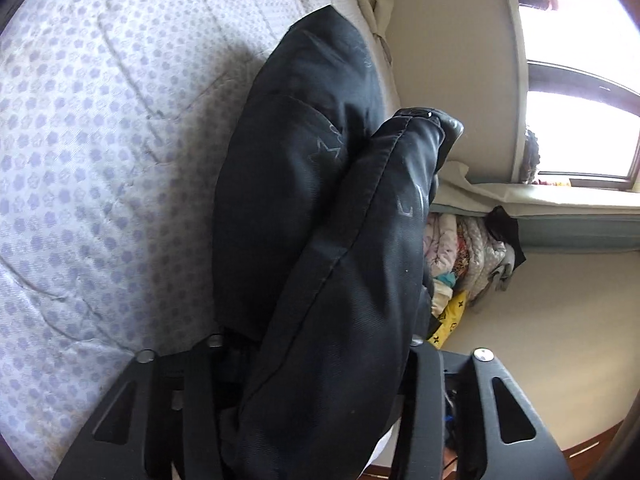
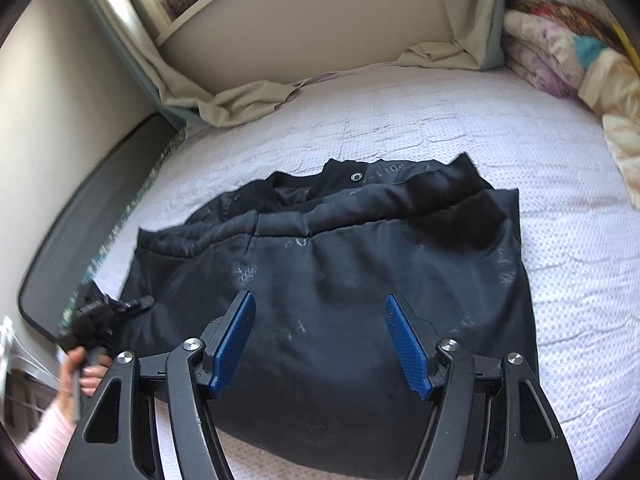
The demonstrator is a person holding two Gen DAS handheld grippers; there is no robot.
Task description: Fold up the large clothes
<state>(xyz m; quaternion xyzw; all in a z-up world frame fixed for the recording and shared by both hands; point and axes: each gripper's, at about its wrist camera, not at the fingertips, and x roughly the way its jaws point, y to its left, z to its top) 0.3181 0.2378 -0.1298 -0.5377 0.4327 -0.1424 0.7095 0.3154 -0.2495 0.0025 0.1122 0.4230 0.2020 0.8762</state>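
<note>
Right wrist view, nearest first: the right gripper (image 2: 320, 340) is hovering over the near half of the black jacket (image 2: 340, 280), its blue pads (image 2: 234, 344) standing well apart with nothing between them. Open, not touching cloth as far as I can tell.

The jacket is lying on the bed (image 2: 560, 280), on the pale dotted sheet, already doubled into a rough rectangle. The collar with its snap button (image 2: 354, 176) is facing the far side.

At the jacket's left edge the left gripper (image 2: 100, 312) is showing, blurred, with the person's hand (image 2: 86, 368) and a pink sleeve (image 2: 48, 436) behind it.

Left wrist view: the left gripper (image 1: 320, 392) is pinching a thick padded fold of the jacket (image 1: 320, 220), which is filling the gap between the jaws and rising away from them. The pads themselves are hidden by cloth; I am judging the grip as closed on the fold.

Handling, as judgement: quilted, bulky and soft, probably light for its size. The smooth woven shell looks slippery, so a thin bite may slide out. Better to be taking a seam, the hem or the doubled edge, where layers stack. Padding will be springing back, so folds will want pressing flat.

Farther off: a crumpled beige sheet (image 2: 248, 100) by the wall, a pile of patterned bedding (image 2: 560, 52), the window (image 1: 580, 128).
</note>
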